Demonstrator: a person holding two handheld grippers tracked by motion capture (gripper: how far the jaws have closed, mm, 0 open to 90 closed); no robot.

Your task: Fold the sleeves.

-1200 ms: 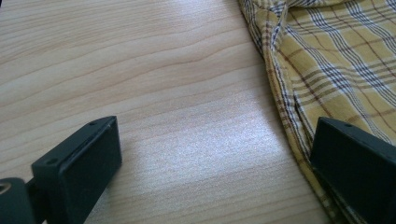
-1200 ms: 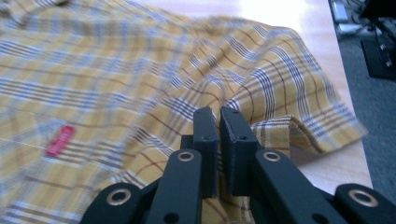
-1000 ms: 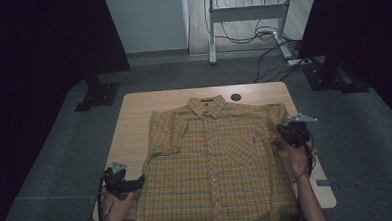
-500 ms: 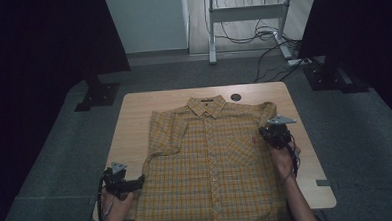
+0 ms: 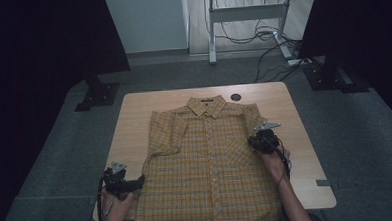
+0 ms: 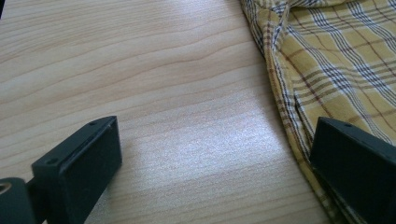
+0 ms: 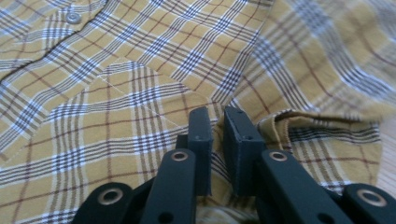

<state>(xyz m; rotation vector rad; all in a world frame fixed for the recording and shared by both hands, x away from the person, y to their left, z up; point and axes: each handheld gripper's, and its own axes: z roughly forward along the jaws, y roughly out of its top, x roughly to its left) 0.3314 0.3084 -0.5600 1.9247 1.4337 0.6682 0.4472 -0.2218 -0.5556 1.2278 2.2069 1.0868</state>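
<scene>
Now: grippers at the yellow plaid shirt (image 5: pixel 206 165).
Right gripper (image 7: pixel 218 135), jaws just easing apart, pinches a shirt fold; left gripper (image 6: pixel 210 172) gapes wide at the shirt's hem, holding nothing.

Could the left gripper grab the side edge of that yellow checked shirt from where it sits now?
Probably yes. The left gripper has its jaws wide open low over the bare table, and the shirt edge already lies just inside one jaw. Nothing lies between them.
</scene>
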